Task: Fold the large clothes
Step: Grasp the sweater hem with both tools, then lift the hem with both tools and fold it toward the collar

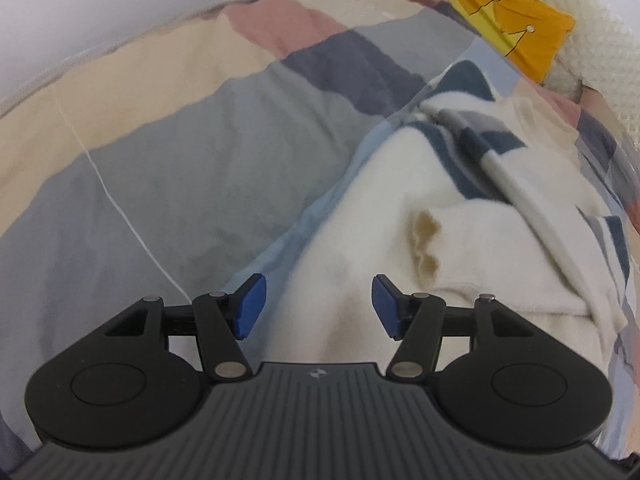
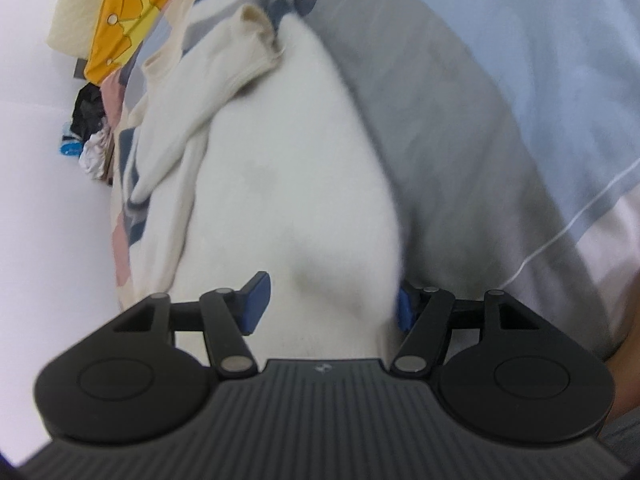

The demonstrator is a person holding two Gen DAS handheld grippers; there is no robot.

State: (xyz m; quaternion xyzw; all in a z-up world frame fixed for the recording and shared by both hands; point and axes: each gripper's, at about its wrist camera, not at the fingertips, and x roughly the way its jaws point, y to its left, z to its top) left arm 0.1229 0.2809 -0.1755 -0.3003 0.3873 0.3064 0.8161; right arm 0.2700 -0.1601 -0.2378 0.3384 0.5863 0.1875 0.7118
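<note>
The white sweater (image 1: 360,208) with dark blue stripes lies on the bed, filling the right half of the left wrist frame and the centre of the right wrist one (image 2: 288,168). It is bunched, with a sleeve (image 2: 224,64) thrown across the body toward the upper left of the frame. My left gripper (image 1: 318,308) is released, jaws wide, with cloth between them but not pinched. My right gripper (image 2: 332,304) is also spread, and the fabric bulges between its pads. I judge I should close both on one hem edge, taking a single layer, and pull evenly. The striped bed cover (image 1: 168,152) lies underneath, with a yellow pillow (image 1: 516,28) in the upper right.
</note>
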